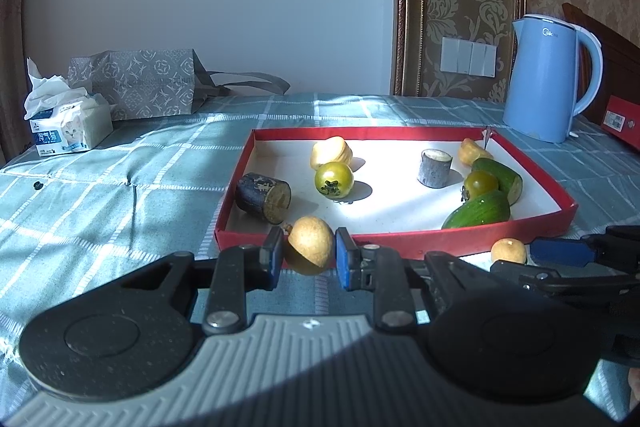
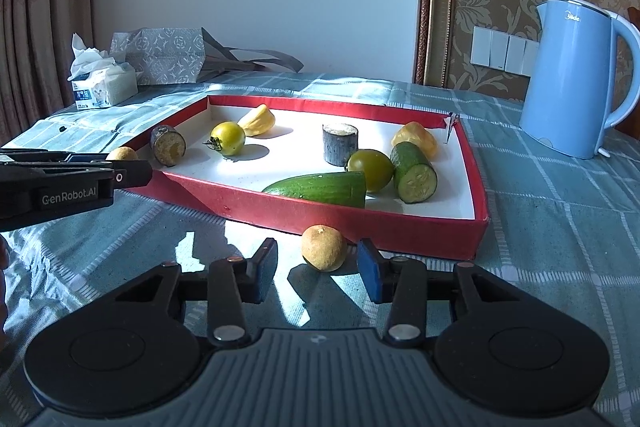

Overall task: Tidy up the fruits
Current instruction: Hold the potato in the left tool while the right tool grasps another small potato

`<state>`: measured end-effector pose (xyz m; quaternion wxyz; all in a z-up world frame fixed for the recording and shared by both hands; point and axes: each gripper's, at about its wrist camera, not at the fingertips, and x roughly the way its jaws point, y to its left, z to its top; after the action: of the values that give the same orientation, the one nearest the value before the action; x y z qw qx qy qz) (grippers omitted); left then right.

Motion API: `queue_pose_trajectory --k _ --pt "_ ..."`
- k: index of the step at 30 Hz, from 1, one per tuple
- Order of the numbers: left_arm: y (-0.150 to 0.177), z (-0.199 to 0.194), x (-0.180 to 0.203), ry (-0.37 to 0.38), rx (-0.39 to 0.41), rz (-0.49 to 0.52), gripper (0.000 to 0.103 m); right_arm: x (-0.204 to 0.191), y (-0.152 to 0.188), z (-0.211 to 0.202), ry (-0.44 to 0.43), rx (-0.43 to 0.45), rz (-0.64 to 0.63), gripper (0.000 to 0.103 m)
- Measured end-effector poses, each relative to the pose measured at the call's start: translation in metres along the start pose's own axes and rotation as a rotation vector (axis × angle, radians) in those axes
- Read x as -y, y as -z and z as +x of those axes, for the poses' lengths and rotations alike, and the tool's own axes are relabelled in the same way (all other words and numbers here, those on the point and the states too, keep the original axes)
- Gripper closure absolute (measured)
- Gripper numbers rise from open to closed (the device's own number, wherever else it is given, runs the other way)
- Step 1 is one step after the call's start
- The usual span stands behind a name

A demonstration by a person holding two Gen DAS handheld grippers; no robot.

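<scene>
The red tray (image 2: 400, 227) lies on the checked cloth of the desk (image 2: 560, 227) and already holds most of the fruit: two cucumber pieces, two green tomatoes, two yellow pieces and two dark cane stubs. The near cucumber piece (image 2: 320, 189) lies flat, its long axis running left to right along the near wall, cut end to the right.

Two small tan round fruits are left outside, so by my judgement the sorting is well along.

The left claw (image 1: 308, 253) is clamped on one tan fruit (image 1: 310, 245), held just before the tray's near-left corner, stem nub toward the upper left.

The other tan fruit (image 2: 324, 247) sits on the cloth, just beside the tray's near wall. The right claw (image 2: 316, 269) brackets it at a middling opening; its pads look clear of it.
</scene>
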<state>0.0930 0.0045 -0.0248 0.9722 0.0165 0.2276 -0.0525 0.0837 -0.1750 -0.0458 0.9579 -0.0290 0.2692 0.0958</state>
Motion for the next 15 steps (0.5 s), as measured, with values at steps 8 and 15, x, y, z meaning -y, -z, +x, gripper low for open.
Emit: queue_pose_trajectory --k 8,15 --pt "-0.0002 0.0002 0.0003 0.001 -0.001 0.001 0.079 -0.0083 -0.0032 0.0069 0.022 -0.011 -0.039 0.07" --pt "-0.0001 0.001 0.0002 -0.008 -0.003 0.007 0.079 -0.0082 -0.0034 0.0089 0.022 -0.018 -0.038 0.078"
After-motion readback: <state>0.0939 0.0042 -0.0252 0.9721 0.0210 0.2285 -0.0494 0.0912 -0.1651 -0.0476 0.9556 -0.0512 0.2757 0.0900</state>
